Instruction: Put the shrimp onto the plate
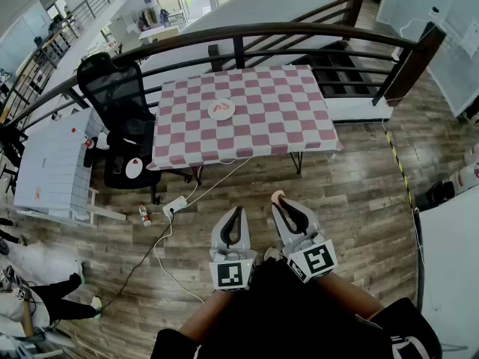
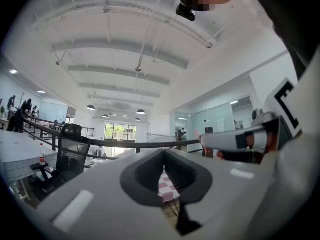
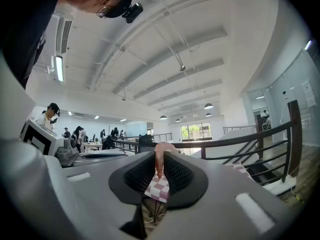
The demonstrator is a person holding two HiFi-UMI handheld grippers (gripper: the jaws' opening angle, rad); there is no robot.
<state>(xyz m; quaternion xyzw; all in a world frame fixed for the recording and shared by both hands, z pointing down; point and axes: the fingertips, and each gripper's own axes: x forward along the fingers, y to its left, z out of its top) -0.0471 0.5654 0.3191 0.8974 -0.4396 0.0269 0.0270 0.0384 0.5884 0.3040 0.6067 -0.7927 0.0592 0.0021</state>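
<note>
While the person stands on the wooden floor [image 1: 359,200] short of the table, the head view shows the right gripper [image 1: 279,202] closed on a pink shrimp [image 1: 278,196] at its tips. The left gripper [image 1: 236,211] is just beside it, closed and empty. The plate [image 1: 227,114] sits on the checked surface [image 1: 277,118], well ahead and slightly left of both grippers, with something orange on it. In the left gripper view the jaws meet at their tips with nothing between them, and only the checked surface shows through the hollow behind. In the right gripper view the shrimp stands upright, pinched between the jaw tips, its long axis pointing up out of them. The coming move looks like a long carry forward and a little left to the plate, with the right gripper already holding the shrimp.
</note>
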